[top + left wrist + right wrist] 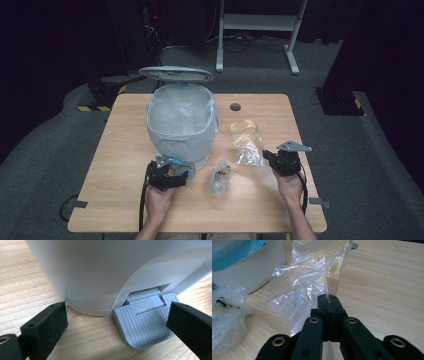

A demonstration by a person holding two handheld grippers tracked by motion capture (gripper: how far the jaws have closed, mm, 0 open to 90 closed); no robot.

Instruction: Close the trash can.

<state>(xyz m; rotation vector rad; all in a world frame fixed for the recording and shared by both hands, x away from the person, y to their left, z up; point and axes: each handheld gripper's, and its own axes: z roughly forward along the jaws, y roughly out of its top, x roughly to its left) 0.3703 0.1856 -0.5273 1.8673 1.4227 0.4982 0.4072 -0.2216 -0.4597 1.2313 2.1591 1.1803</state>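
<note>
A white pedal bin [182, 122] with a pale blue liner stands on the table, its lid [176, 74] tipped up. My left gripper [175, 173] sits low at the bin's front and is open. Its jaws [117, 311] stand wide apart on either side of the grey ribbed pedal [145, 326], touching nothing. My right gripper [269, 156] is shut on the edge of a clear plastic bag [297, 293], and a yellowish bag [335, 267] lies right behind it. The pinch point shows at the right gripper's [328, 299] tips.
A crumpled clear bag [220, 178] holding dark and yellow bits lies between my hands; it also shows as the crumpled bag [227, 317] left of the right jaws. The table [125, 145] has a cable hole [235, 106] behind the bags. A metal frame [260, 22] stands beyond.
</note>
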